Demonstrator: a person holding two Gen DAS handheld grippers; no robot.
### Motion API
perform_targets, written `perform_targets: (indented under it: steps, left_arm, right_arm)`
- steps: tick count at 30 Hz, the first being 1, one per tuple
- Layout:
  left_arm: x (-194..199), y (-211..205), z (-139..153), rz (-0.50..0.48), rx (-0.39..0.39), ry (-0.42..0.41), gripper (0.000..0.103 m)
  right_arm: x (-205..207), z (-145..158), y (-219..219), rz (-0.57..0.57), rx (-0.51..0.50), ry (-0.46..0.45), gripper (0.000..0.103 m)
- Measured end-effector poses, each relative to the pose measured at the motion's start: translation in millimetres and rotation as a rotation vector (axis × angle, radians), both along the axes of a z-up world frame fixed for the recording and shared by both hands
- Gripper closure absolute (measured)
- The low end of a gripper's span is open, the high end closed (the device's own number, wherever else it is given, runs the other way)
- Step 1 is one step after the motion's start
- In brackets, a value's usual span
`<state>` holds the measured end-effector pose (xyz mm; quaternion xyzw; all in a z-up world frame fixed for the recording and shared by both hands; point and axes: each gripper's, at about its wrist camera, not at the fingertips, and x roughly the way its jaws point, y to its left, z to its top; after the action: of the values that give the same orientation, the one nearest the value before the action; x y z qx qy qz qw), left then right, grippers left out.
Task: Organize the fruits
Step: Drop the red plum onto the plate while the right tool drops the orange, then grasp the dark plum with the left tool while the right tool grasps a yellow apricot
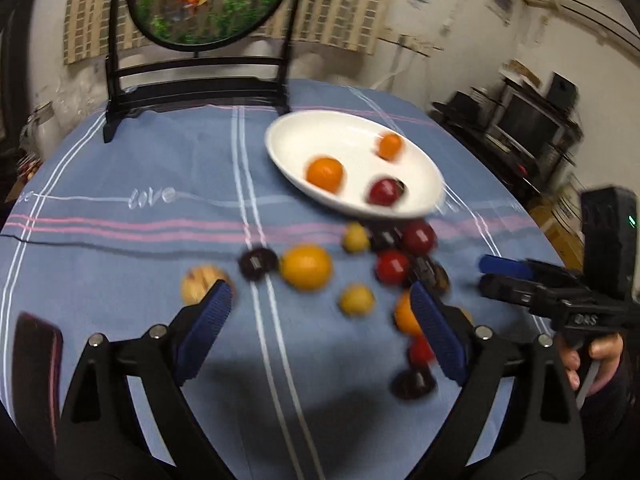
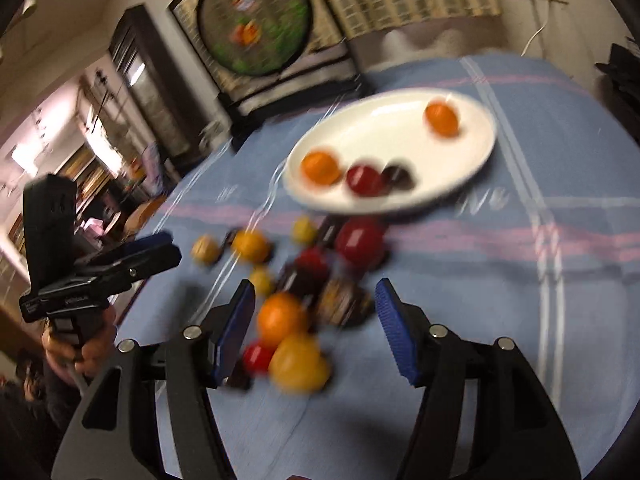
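Judging by the white plate [image 1: 280, 148], which holds four fruits (two orange, one red, one dark), most fruit [image 1: 306, 266] lies loose on the blue tablecloth [image 1: 120, 248], while left gripper [image 1: 320, 320] and right gripper [image 2: 316, 320] hover spread, empty.

left gripper [image 1: 320, 332] jaws spread wide and empty, right gripper [image 2: 316, 332] likewise agape, each gripped by a hand [image 1: 592, 360] at its handle

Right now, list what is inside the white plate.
White plate holds two orange fruits, one red fruit and a dark fruit, partly covered by the red.
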<state>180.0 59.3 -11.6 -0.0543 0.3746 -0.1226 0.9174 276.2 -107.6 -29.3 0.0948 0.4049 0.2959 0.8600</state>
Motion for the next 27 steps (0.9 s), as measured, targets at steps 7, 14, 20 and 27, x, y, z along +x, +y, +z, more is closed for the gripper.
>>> perform_targets:
  steps: [7, 14, 20, 27]
  left_arm:
    - [-45.5, -31.5, -20.6, -0.148, 0.051, -0.012, 0.011]
    - [-46.0, -43.3, -33.5, -0.176, 0.061, 0.013, 0.013]
    - [-42.3, -49.5, -39.6, -0.212, 0.055, 0.048, 0.029]
    - [-37.1, -60.8, -45.7, -0.265, 0.049, 0.092, 0.042]
  right_arm:
    - [-4.0, -10.9, 8.4, 0.042, -0.016, 0.054, 0.043]
    - [-8.0, -21.3, 12.6, 0.049, -0.089, 0.083, 0.048]
    - [-8.2, -27.4, 18.0, 0.051, -0.135, 0.084, 0.055]
    - [-11.7, -27.7, 22.8, 0.063, -0.169, 0.054, 0.058]
